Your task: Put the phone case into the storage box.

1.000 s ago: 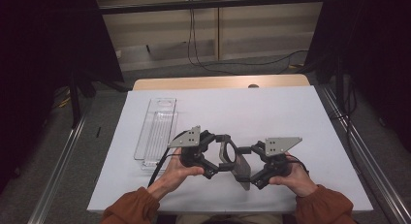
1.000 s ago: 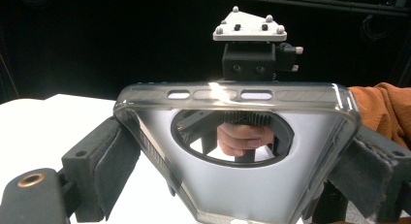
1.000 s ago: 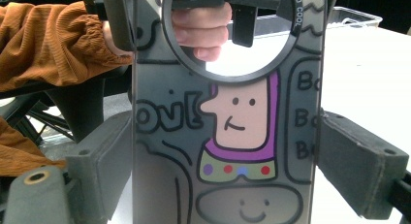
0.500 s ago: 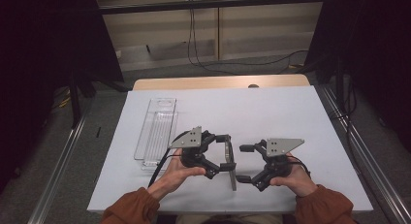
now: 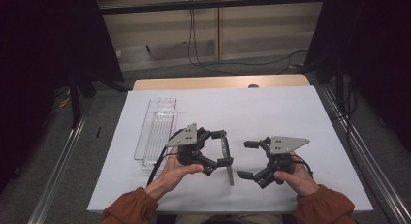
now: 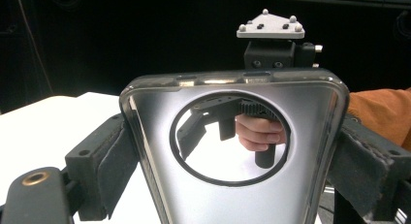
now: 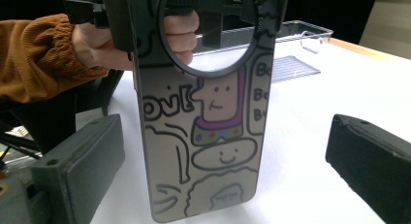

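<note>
Now your left gripper [image 5: 224,147] clamps the phone case [image 5: 226,158] by its long edges — padded black jaws pressing both sides, holding it on edge over the white table [image 5: 271,112]. It's a flat, glossy slab with rounded corners and a round ring cutout; the side facing your right gripper [image 5: 246,159] carries cartoon doodles in black outline. Your right gripper's jaws have just been opening and stand wide apart, touching nothing. A clear ribbed plastic tray [image 5: 156,128] lies beside your left hand [image 5: 175,169].
</note>
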{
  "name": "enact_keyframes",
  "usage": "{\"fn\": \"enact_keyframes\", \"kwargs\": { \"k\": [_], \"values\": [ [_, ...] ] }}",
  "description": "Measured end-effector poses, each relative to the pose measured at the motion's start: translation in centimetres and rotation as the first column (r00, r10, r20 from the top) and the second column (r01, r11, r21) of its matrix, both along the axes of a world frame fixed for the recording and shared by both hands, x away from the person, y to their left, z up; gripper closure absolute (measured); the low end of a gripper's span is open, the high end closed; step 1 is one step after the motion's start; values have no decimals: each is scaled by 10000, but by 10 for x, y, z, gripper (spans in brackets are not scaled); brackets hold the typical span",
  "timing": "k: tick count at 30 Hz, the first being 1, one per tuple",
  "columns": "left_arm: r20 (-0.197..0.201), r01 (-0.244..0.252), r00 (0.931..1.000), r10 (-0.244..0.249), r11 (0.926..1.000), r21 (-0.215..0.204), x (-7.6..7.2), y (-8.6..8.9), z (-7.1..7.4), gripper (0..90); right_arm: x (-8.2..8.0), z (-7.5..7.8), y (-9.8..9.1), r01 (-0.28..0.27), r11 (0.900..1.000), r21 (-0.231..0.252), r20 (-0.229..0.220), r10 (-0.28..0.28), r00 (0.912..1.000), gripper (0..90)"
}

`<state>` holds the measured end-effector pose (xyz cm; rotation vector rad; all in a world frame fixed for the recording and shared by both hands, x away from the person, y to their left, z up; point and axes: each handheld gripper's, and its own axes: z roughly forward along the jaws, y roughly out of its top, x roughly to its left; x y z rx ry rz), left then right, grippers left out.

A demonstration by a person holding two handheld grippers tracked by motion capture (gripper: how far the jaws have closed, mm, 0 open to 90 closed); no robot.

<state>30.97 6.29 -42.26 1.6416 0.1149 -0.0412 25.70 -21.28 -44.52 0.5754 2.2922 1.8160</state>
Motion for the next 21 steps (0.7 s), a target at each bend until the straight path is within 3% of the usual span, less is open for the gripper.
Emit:
{"fn": "enact_keyframes", "kwargs": {
  "k": [14,18,21],
  "values": [
    [-38,-808,9967,809,9966,184,1,10,6,117,2,0,-11,907,9959,23,-16,-907,9959,5],
    [-1,-1345,9909,1345,9906,259,1,12,7,118,2,1,-15,1176,9930,78,-49,-1176,9930,6],
    [-8,-1407,9900,1409,9891,445,1,13,8,118,2,1,-18,1272,9918,82,-83,-1272,9918,6]
  ]
}}
